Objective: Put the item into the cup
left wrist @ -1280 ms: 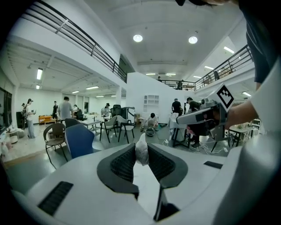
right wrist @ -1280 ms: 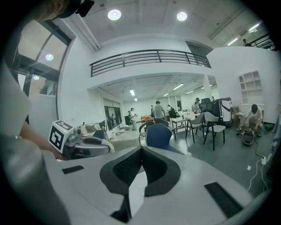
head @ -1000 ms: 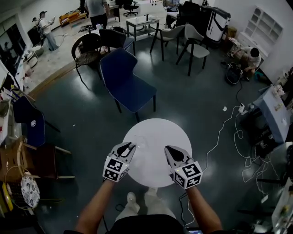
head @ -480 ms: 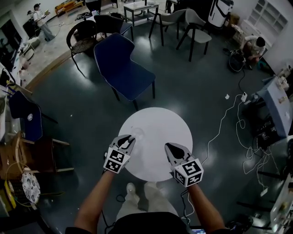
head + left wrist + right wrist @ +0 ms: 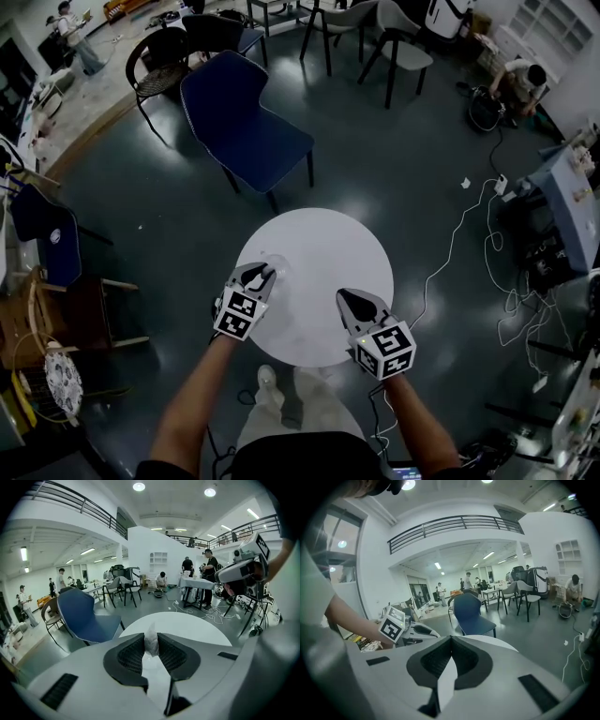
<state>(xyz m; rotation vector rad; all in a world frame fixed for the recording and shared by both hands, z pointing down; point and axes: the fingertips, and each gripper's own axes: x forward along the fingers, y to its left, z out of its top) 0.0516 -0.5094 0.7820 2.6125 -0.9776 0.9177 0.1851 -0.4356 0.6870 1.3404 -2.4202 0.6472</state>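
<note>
My left gripper [image 5: 260, 275] reaches over the left part of the round white table [image 5: 323, 244]. In the left gripper view its jaws [image 5: 151, 638] are shut on a small translucent plastic thing [image 5: 151, 641] that stands up between the pads. In the head view a faint clear shape [image 5: 277, 265] shows at those fingertips; I cannot tell if it is a cup. My right gripper [image 5: 348, 299] hovers over the table's near right part. Its jaws [image 5: 450, 641] are shut with nothing between them.
A blue chair [image 5: 246, 131] stands just beyond the table, with more chairs [image 5: 394, 42] and tables behind it. White cables [image 5: 469, 234] trail over the dark floor on the right. A wooden chair [image 5: 89, 314] and clutter sit on the left. People are at the room's far edges.
The head view has shifted, so the table sits higher in the picture. Both grippers keep their places over the table's near side, and the left stays shut on the translucent thing.
</note>
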